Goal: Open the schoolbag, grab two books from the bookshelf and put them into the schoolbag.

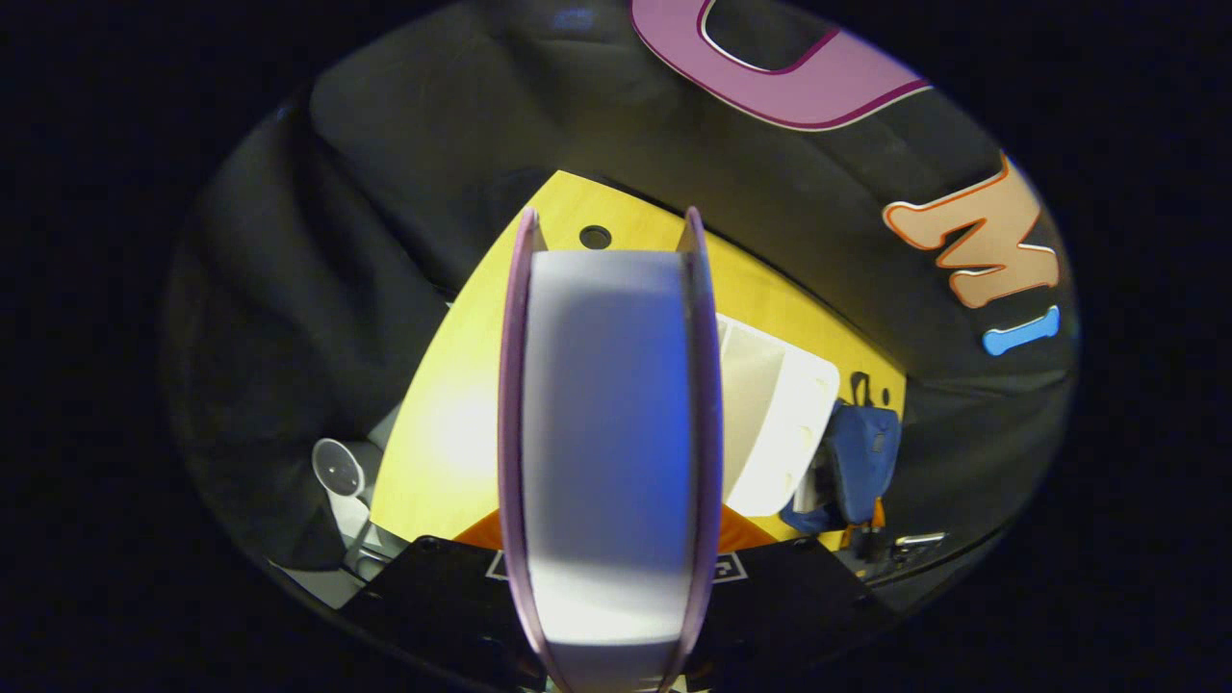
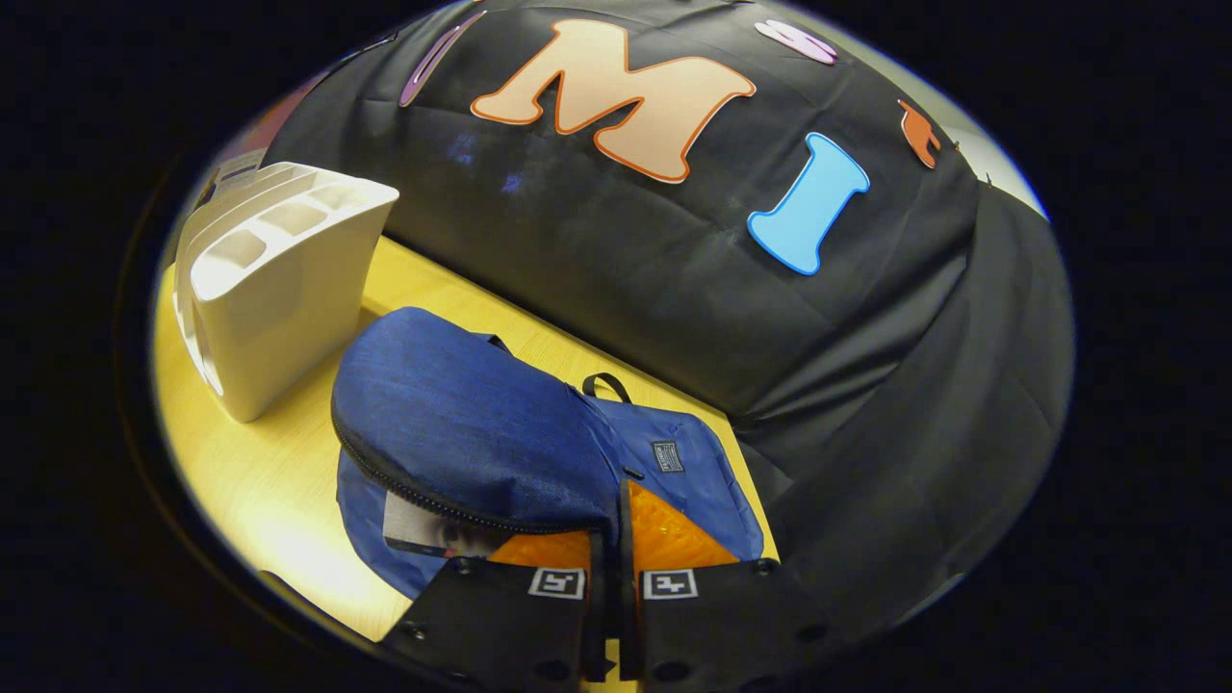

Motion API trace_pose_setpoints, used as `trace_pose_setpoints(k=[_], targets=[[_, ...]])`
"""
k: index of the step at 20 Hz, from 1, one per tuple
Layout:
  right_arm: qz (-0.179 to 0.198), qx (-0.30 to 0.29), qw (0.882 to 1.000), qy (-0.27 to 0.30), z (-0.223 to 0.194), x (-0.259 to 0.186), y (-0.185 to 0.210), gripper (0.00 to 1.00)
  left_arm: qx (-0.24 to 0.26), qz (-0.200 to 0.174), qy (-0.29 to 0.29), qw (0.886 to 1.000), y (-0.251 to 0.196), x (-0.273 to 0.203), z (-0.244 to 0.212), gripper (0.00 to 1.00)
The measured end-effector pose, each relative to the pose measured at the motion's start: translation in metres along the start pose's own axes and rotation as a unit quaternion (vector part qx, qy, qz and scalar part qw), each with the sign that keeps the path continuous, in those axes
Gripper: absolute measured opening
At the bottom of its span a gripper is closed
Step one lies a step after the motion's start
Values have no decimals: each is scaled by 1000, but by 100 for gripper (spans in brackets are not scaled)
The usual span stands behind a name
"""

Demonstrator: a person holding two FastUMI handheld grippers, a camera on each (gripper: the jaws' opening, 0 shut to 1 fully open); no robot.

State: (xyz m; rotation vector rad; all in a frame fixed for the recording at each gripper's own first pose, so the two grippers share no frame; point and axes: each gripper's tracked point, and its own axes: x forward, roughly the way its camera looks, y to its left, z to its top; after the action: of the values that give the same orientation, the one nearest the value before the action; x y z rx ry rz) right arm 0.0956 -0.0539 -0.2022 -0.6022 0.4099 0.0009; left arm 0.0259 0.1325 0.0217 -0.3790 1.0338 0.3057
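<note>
One book with purple covers and a pale page edge is up off the yellow wooden table, which carries one white plastic bookshelf with slots. One blue fabric schoolbag lies there, with one more book's corner showing inside.

yellow wooden table, black cloth wall

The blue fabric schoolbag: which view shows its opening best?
The right gripper view: the blue fabric schoolbag lies close, flap lifted, zipper edge and a book inside visible. The left gripper view shows it small and far, beside the held book.
</note>
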Motion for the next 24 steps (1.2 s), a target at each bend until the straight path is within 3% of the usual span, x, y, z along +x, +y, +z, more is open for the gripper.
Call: trace_pose_setpoints(k=[4, 10, 24], targets=[[10, 19, 1000, -6, 1, 1, -4, 7, 16, -39, -24, 999, -31, -19, -13, 45], [34, 46, 998, -17, 4, 6, -12, 7, 0, -146, -52, 988, -104, -24, -34, 44], [62, 140, 988, -27, 11, 13, -39, 10, -29, -249, -40, 967, -228, 80, -104, 43]])
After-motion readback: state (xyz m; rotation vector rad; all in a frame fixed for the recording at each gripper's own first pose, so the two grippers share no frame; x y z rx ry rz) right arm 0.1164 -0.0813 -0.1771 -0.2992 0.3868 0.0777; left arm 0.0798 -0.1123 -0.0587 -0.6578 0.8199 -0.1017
